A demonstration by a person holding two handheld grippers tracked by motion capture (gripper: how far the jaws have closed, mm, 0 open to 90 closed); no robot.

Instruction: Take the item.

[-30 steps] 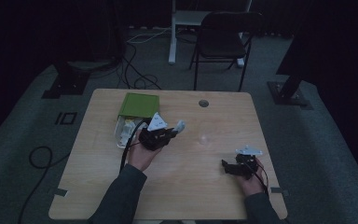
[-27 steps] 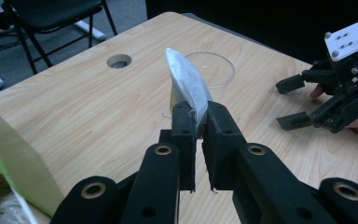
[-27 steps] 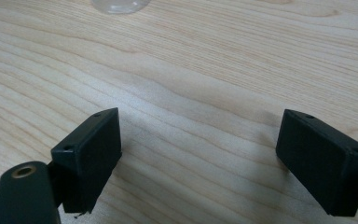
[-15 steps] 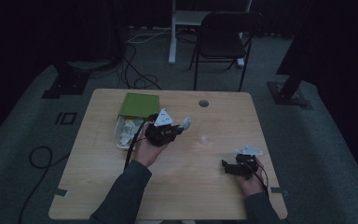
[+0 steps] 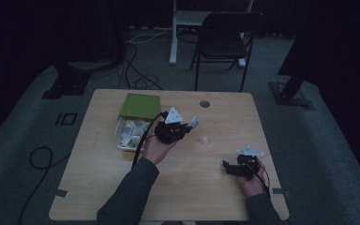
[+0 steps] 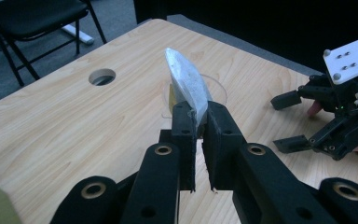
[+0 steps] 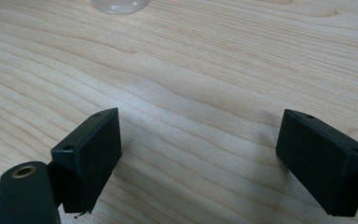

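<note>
Since the left tool clenches a small white paper sachet, it likely heads for the clear glass cup; the right tool rests released on the desk.

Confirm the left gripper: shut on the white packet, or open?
Shut on it. In the left gripper view the left gripper has its jaws pressed together on the lower edge of the white packet, which stands above the table.
</note>
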